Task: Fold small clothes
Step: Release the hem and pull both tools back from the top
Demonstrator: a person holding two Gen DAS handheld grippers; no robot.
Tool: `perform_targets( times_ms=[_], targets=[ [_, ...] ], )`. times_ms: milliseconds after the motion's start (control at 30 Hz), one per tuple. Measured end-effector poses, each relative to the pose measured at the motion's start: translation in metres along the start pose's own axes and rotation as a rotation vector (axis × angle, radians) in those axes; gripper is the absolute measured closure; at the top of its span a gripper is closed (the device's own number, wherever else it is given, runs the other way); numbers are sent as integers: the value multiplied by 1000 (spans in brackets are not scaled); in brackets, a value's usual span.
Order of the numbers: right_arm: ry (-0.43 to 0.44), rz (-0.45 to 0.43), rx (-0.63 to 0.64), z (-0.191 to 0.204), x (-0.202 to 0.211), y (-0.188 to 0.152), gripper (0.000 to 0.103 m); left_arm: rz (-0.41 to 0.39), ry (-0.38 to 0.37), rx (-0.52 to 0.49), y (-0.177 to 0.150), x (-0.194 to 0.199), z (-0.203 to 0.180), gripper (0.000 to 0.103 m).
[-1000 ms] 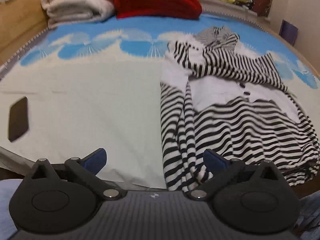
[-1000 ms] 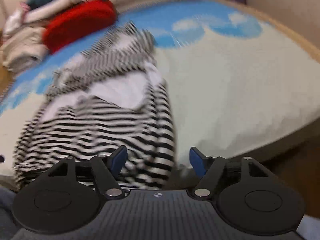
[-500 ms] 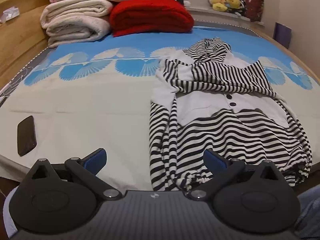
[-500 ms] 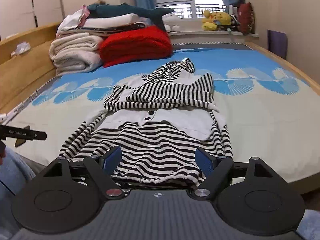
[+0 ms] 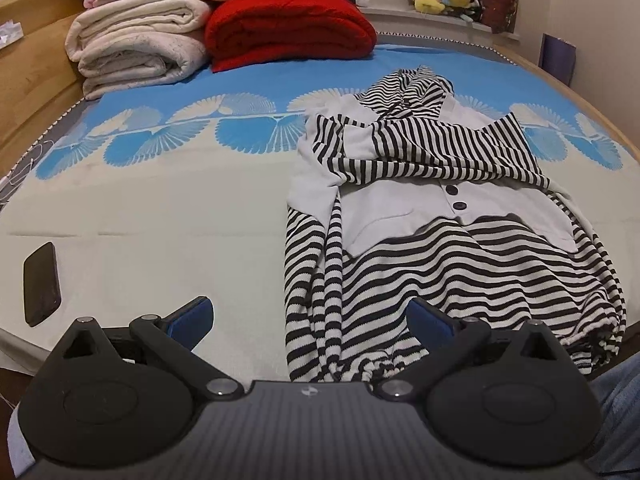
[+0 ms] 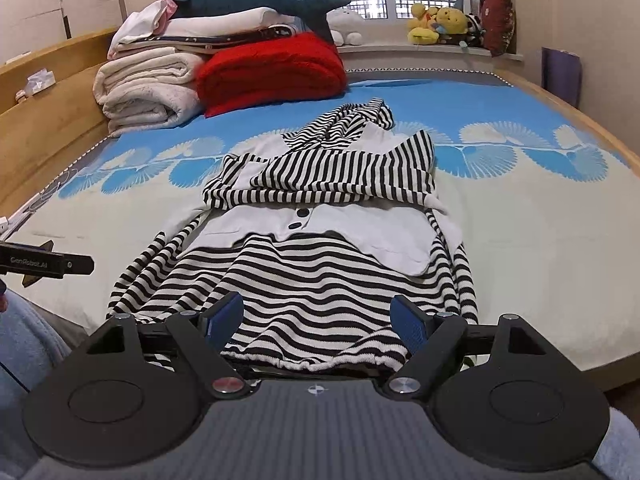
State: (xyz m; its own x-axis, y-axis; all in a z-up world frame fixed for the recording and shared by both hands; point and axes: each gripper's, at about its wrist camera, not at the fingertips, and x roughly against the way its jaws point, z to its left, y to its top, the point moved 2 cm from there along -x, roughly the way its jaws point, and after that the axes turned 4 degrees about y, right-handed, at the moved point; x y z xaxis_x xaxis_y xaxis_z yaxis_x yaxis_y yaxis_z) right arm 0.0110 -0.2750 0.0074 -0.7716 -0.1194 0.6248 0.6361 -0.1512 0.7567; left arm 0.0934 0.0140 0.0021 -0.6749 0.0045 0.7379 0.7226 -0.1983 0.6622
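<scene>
Left gripper point(image 5: 310, 322) and right gripper point(image 6: 319, 318) both wide open and empty, just short of the striped garment's point(image 6: 320, 236) hem.

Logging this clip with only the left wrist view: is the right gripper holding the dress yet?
Observer: No. The right gripper is open with nothing pinched, pointed at the dress near its hem.
Operator: My view cuts off the top of the folded pile. Anything up there?
Observer: A teal plush shark lies along the top of the blankets.
</scene>
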Motion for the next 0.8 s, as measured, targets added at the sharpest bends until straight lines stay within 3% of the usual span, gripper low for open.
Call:
perform_targets(
  times_ms=[200,333,467,567,667,800],
  targets=[
    [15,10,7,3,-8,21,21,22,-20,1,22,-20,1,0],
    [49,-7,-13,3,-11,63,21,30,-34,52,62,-37,11,0],
    [93,-76,-96,1,-18,144,21,-2,51,85,116,-64,22,0],
    [79,-103,-184,-4,-41,214,20,-12,94,108,152,-93,26,0],
    [29,-147,-199,-9,-84,289,19,-17,130,134,176,-129,33,0],
    [-58,-214,-211,-16,-160,387,17,19,147,196,185,-185,51,0]
  ],
)
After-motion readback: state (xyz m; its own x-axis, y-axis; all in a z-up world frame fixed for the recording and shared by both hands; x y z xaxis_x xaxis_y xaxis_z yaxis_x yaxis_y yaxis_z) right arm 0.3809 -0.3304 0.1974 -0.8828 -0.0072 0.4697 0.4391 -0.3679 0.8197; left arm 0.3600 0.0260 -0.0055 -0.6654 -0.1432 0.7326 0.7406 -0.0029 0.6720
